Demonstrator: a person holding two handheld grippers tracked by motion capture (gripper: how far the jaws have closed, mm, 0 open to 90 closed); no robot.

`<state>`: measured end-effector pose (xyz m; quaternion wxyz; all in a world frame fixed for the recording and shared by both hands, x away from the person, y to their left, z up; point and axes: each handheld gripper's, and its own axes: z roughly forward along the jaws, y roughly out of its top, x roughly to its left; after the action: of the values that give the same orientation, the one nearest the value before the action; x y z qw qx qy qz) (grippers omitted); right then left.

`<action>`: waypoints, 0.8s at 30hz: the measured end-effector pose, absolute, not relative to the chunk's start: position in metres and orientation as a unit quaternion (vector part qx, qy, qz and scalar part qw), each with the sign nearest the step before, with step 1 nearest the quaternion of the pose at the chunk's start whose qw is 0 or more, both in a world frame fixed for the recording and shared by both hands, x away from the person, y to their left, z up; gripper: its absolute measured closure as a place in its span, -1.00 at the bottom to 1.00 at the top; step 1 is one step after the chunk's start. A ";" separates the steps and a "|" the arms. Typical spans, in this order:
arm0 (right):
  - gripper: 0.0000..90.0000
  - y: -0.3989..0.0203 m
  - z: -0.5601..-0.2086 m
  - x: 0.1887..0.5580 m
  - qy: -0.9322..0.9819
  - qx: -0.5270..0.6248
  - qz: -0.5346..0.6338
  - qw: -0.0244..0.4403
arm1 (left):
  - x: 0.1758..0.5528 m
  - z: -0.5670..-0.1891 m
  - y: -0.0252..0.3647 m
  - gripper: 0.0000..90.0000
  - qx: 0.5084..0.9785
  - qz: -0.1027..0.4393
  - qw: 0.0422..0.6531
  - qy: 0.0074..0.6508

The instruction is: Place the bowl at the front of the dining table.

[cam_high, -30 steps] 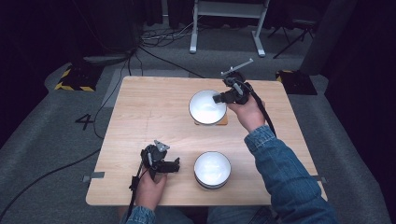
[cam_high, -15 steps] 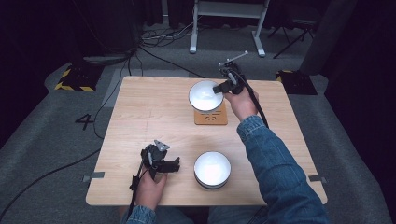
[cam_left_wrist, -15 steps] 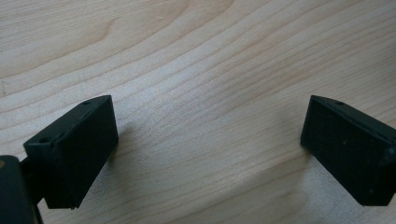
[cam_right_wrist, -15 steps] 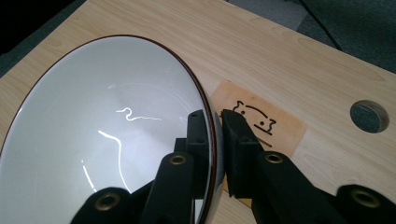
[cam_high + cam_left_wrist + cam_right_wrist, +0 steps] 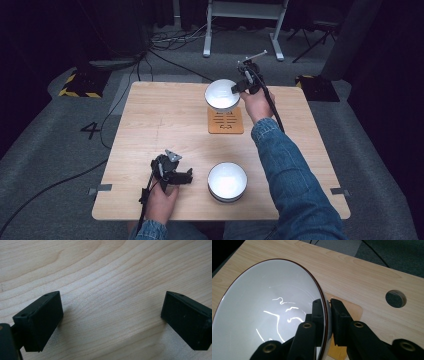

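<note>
My right gripper (image 5: 237, 89) is shut on the rim of a white bowl (image 5: 221, 94) and holds it in the air above the table's far side. In the right gripper view the bowl (image 5: 267, 312) has a thin brown rim, and the jaws pinch its wall from inside and outside. Below it lies an orange-brown coaster (image 5: 225, 120), bare on the wood. A second white bowl (image 5: 227, 181) stands near the front edge. To its left my left gripper (image 5: 186, 177) rests on the table, open, with nothing between its fingers (image 5: 40, 320).
The wooden table (image 5: 150, 125) has a round hole (image 5: 396, 298) near the far edge. Beyond the table are a white stand's legs (image 5: 240, 30), floor cables and yellow-black taped blocks (image 5: 80, 82). A "4" (image 5: 92, 130) is marked on the floor at left.
My right gripper has lifted the white bowl off the coaster and carried it up and away toward the table's far edge. The left gripper has not moved.
</note>
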<state>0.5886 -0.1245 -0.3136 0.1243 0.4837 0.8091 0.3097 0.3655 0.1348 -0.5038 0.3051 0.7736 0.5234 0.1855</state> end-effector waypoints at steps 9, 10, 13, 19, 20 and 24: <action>0.82 -0.122 -0.321 0.602 0.799 0.508 0.297 0.127 | 0.365 -0.504 0.135 -0.91 0.774 0.185 0.305 0.523; 0.82 -0.123 -0.322 0.603 0.797 0.510 0.297 0.127 | 0.365 -0.504 0.135 -0.91 0.774 0.185 0.304 0.523; 0.82 -0.123 -0.325 0.606 0.794 0.516 0.296 0.126 | 0.365 -0.504 0.135 -0.91 0.774 0.183 0.305 0.523; 0.82 -0.119 -0.335 0.611 0.793 0.518 0.294 0.124 | 0.365 -0.504 0.135 -0.91 0.774 0.186 0.304 0.523; 0.82 -0.118 -0.337 0.612 0.794 0.519 0.293 0.123 | 0.365 -0.504 0.135 -0.91 0.774 0.186 0.304 0.523; 0.82 -0.118 -0.343 0.615 0.793 0.521 0.290 0.122 | 0.365 -0.504 0.135 -0.91 0.775 0.184 0.304 0.523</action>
<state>0.6148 -0.1183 -0.3431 0.1222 0.5213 0.7932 0.2902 0.3655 0.1350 -0.5036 0.3040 0.7749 0.5226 0.1843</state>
